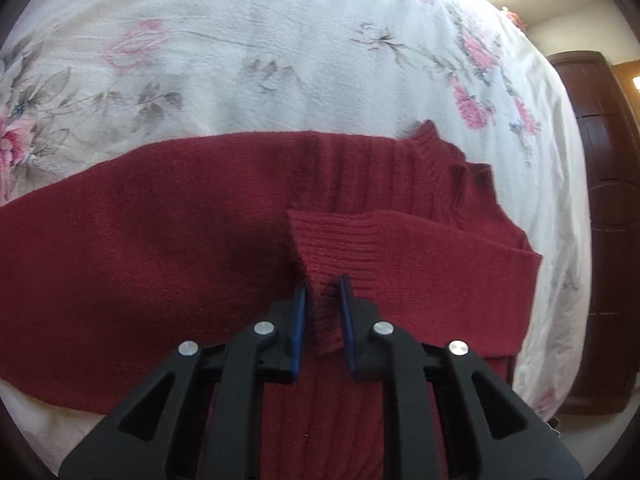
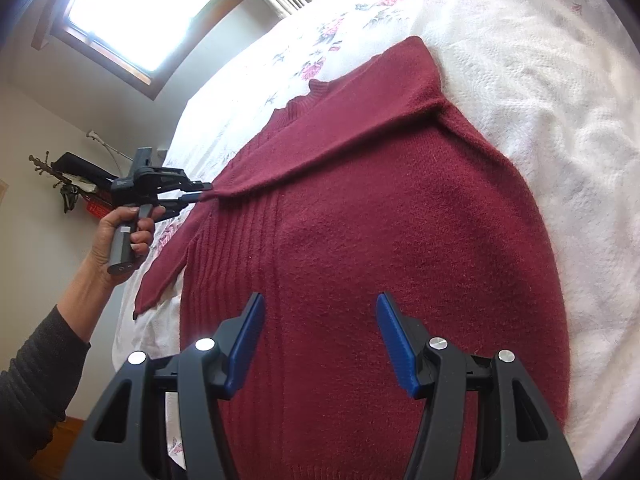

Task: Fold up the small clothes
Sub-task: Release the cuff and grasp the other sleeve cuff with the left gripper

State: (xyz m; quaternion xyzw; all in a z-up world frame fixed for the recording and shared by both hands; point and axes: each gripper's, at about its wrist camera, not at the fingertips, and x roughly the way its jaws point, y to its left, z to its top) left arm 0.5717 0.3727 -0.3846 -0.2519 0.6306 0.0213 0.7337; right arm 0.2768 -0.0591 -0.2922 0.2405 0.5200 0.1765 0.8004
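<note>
A dark red knit sweater (image 2: 380, 220) lies spread on a white floral bedspread (image 2: 540, 100), collar (image 2: 316, 88) toward the far end. One sleeve (image 2: 340, 144) is drawn diagonally across the chest. My left gripper (image 1: 323, 292) is shut on that sleeve's ribbed cuff (image 1: 336, 248), held just above the sweater body (image 1: 140, 260). From the right wrist view the left gripper (image 2: 204, 192) appears at the sweater's left edge, in a hand (image 2: 120, 236). My right gripper (image 2: 320, 312) hovers open over the lower body of the sweater, nothing between its fingers.
The bedspread (image 1: 240, 60) stretches beyond the sweater on all sides. A dark wooden wardrobe (image 1: 604, 220) stands past the bed's edge. A bright window (image 2: 148, 8) and a wall hanger with items (image 2: 68, 180) are at the left. A dark-sleeved forearm (image 2: 36, 372) reaches in.
</note>
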